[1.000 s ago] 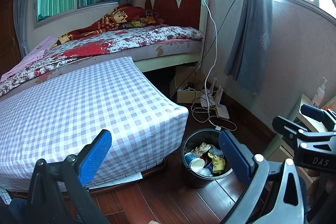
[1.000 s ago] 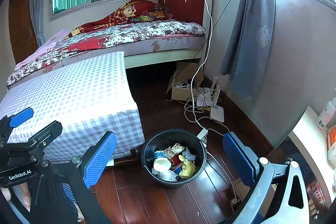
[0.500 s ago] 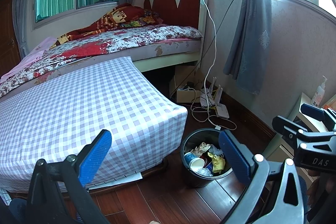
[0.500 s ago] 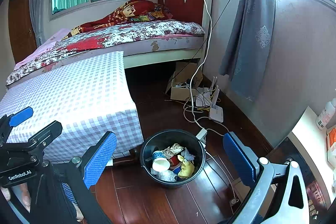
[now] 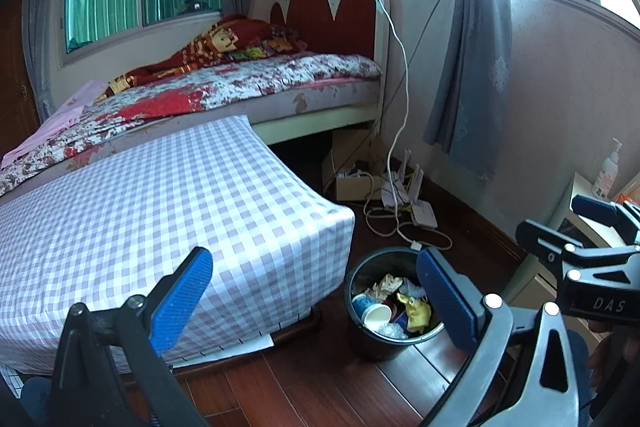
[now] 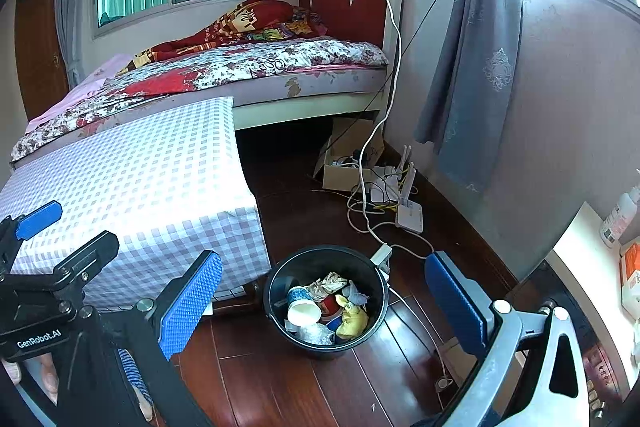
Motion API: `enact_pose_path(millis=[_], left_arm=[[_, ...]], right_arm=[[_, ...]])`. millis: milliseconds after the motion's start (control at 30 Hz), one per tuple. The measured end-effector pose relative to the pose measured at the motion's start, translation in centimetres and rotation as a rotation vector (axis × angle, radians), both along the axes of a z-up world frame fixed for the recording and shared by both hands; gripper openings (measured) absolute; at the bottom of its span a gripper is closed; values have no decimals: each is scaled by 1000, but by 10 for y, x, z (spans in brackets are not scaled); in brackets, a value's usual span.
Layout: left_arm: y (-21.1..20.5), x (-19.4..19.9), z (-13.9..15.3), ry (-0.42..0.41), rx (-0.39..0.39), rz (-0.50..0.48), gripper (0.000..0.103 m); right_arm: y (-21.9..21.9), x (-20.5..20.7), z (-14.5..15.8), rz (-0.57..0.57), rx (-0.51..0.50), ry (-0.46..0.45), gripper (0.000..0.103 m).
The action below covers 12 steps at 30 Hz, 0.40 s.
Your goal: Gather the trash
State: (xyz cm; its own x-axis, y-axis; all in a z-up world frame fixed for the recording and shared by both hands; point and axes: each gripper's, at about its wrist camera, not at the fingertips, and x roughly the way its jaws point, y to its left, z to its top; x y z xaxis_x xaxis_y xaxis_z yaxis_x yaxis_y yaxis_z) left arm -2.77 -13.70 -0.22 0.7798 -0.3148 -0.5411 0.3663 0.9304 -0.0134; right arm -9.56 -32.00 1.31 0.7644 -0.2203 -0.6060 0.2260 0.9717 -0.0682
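A black trash bin (image 5: 360, 335) stands on the wooden floor by the corner of the checked table; it also shows in the right wrist view (image 6: 276, 291). It holds trash: a paper cup (image 6: 303, 311), a yellow wrapper (image 6: 352, 319), crumpled paper (image 6: 330, 283) and clear plastic. My left gripper (image 5: 316, 297) is open and empty, held above the table edge and bin. My right gripper (image 6: 324, 301) is open and empty, held above the bin. Each gripper's frame shows at the edge of the other's view.
A table with a purple checked cloth (image 5: 160, 211) fills the left. A bed (image 5: 260, 87) stands behind it. A cardboard box (image 6: 344, 163), routers and cables (image 6: 400, 203) lie on the floor by the wall. A curtain (image 6: 472, 67) hangs right. A white shelf with bottles (image 6: 592, 251) is at right.
The right wrist view has shifted slightly, with the bin a little further left in frame. The left gripper has not visibly moved.
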Motion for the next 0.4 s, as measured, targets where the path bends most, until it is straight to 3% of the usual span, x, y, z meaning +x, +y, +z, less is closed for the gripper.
enact_pose_path(millis=[400], left_arm=[[-3, -5, 0, -9, 12, -28, 102]], right_arm=[[-1, -2, -1, -10, 2, -2, 102]])
